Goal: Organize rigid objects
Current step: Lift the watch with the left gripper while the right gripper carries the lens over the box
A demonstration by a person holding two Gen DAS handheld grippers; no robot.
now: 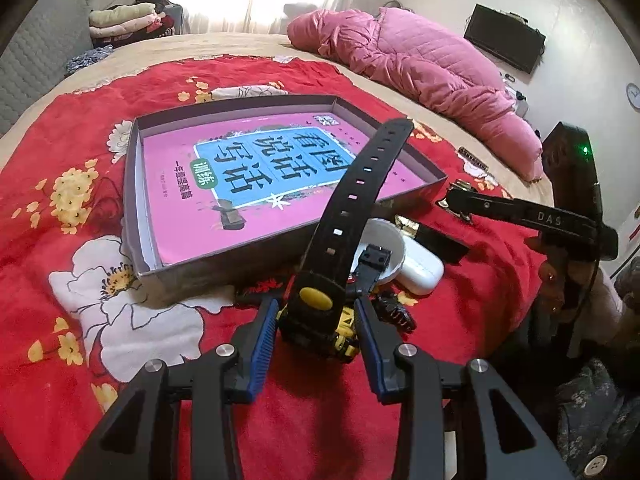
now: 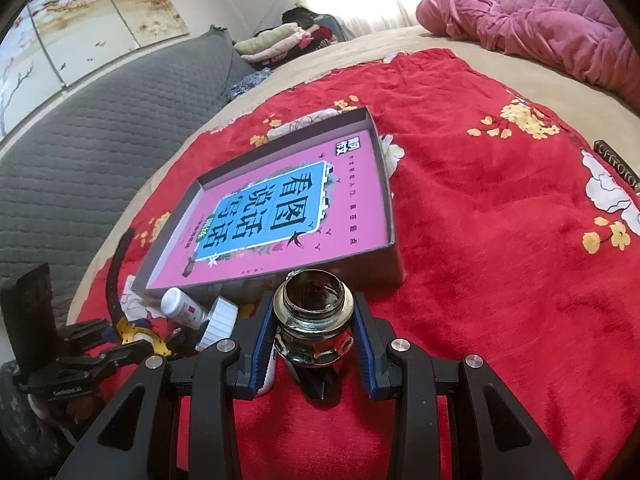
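Observation:
My left gripper (image 1: 316,322) is shut on the case of a black and yellow watch (image 1: 312,300). Its black strap (image 1: 356,192) sticks up over the near edge of a shallow box (image 1: 224,256), which holds a pink book (image 1: 248,184). In the right wrist view the watch (image 2: 134,334) and its curved strap show at the lower left. My right gripper (image 2: 314,330) is shut on an open glass jar (image 2: 314,308) with a metal neck and dark contents. It holds the jar just in front of the box's near wall (image 2: 360,272). The same gripper (image 1: 460,202) shows from the side in the left wrist view.
A white pill bottle (image 2: 186,308) lies beside its ribbed cap (image 2: 220,320) at the box's near corner. A white case (image 1: 420,270) and a black and gold item (image 1: 432,236) lie on the red flowered cloth (image 1: 60,140). A small patterned bar (image 2: 616,166) lies to the right. A pink quilt (image 1: 420,60) is behind.

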